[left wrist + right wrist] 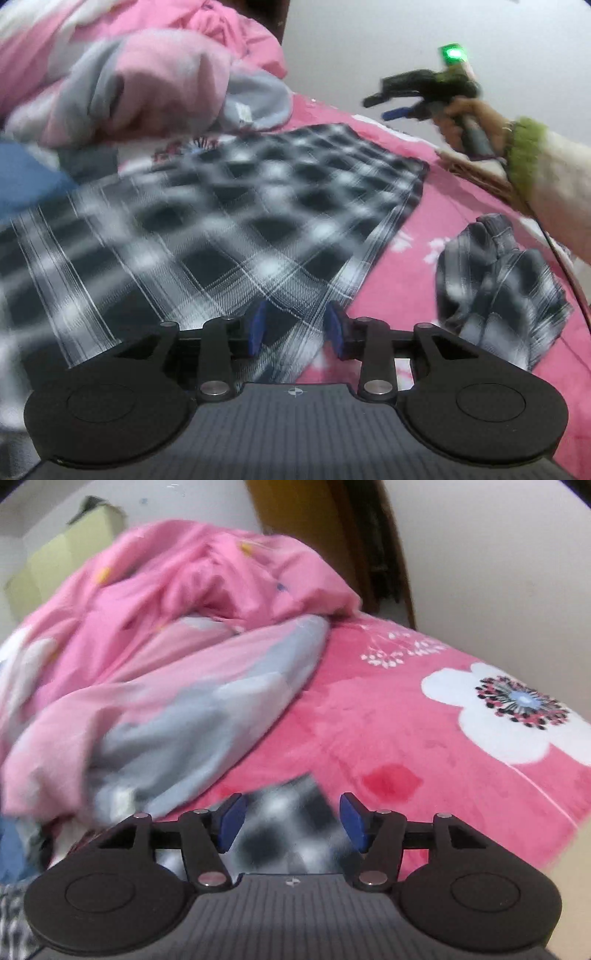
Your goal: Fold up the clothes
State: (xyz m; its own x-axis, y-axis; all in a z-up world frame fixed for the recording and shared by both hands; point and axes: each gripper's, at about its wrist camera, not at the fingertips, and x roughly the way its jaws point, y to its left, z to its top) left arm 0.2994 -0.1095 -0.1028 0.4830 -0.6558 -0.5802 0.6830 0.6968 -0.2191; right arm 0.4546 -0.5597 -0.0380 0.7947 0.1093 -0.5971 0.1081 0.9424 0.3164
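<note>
The plaid shirt (229,221) lay flat on the pink floral blanket (424,738), its long axis running away from me. My left gripper (295,328), jaws apart and empty, hovered over the near hem; my right gripper (293,821), wide apart, hung over the far corner.

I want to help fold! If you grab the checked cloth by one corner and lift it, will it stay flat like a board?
Probably not. The checked cloth lies thin and flat on the pink blanket, so it would likely droop. A similar checked piece sits crumpled nearby, which suggests the fabric is soft and floppy. It looks light, and a push would probably bunch it up.
</note>
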